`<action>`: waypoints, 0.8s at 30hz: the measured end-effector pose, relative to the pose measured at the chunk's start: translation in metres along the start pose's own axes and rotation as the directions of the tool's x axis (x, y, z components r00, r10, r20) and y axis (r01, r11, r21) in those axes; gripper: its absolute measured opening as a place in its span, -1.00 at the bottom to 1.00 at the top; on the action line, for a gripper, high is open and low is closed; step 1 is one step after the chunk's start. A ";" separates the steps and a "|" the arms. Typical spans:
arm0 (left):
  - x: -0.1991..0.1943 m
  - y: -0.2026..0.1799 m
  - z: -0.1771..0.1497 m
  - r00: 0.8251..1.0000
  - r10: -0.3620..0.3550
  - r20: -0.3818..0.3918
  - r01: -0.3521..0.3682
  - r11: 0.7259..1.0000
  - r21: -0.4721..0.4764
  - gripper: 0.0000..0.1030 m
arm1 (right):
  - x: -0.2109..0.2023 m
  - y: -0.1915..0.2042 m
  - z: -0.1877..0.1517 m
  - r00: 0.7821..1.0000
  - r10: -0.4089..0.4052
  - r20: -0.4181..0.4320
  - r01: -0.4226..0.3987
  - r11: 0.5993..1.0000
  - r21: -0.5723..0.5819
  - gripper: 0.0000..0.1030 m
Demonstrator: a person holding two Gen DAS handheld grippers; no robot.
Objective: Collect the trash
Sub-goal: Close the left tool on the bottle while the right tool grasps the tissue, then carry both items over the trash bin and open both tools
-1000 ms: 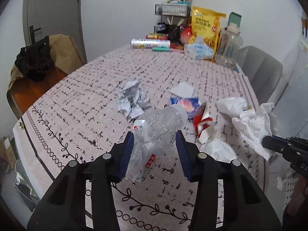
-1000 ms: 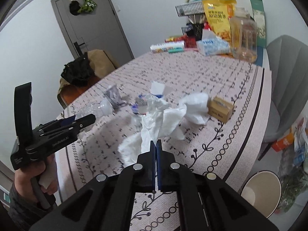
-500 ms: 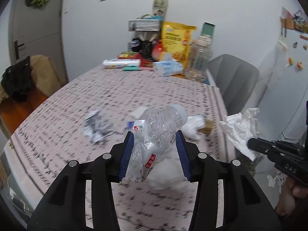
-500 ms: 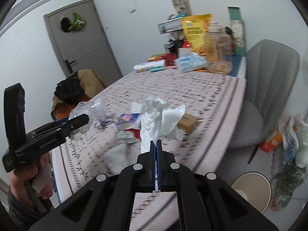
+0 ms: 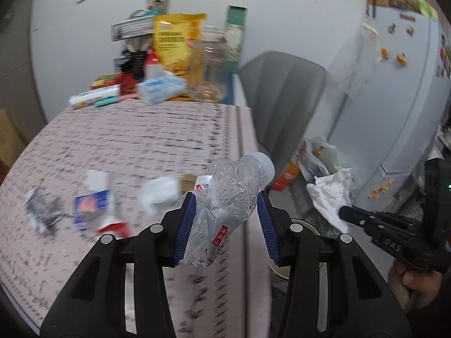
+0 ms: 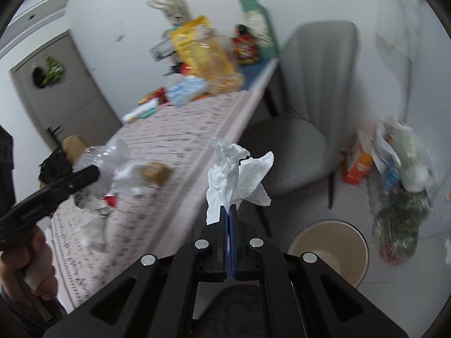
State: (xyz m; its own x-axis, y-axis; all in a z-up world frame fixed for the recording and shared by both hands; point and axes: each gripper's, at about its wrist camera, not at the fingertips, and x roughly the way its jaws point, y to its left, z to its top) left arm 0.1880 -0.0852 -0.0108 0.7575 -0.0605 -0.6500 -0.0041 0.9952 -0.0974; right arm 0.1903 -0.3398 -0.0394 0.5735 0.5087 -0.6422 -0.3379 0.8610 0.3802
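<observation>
Beside the table (image 6: 180, 140), left gripper (image 5: 225, 222) clamps a crushed bottle (image 5: 225, 197); right gripper (image 6: 229, 211), fully closed, pinches tissue (image 6: 236, 174). Risk: tissue's thin pinch slipping before reaching the bin (image 6: 329, 242).

- A grey chair (image 6: 315, 90) stands at the table's far end.
- A yellow snack bag (image 5: 176, 42) stands beside a clear jar (image 5: 207, 74).
- Magnets dot the fridge (image 5: 394, 84).

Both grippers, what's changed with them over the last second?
Both have swung off the table toward the round bin on the floor by the grey chair. Grips are unchanged: the left gripper still clamps the crushed bottle, the right gripper still pinches the white tissue. The other litter stays on the table.
</observation>
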 end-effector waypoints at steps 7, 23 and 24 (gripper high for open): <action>0.044 -0.058 0.002 0.995 -0.054 -0.081 0.060 0.996 0.065 -0.13 | 0.049 -0.084 -0.025 0.996 -0.072 -0.061 0.078 0.991 0.110 -0.80; 0.146 -0.152 -0.023 0.943 -0.118 -0.311 0.171 0.974 0.149 -0.13 | 0.029 -0.207 -0.073 0.982 -0.169 -0.089 0.189 0.922 0.338 0.15; 0.155 -0.160 -0.027 0.935 -0.121 -0.334 0.180 0.972 0.152 -0.13 | 0.026 -0.213 -0.077 0.980 -0.176 -0.091 0.197 0.916 0.349 0.15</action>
State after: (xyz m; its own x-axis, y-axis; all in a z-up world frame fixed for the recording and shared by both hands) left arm 0.2887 -0.2555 -0.1166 0.4909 -0.2026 -0.8473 0.2313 0.9680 -0.0975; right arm 0.2199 -0.5101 -0.1880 0.5533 0.3472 -0.7572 0.0640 0.8886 0.4542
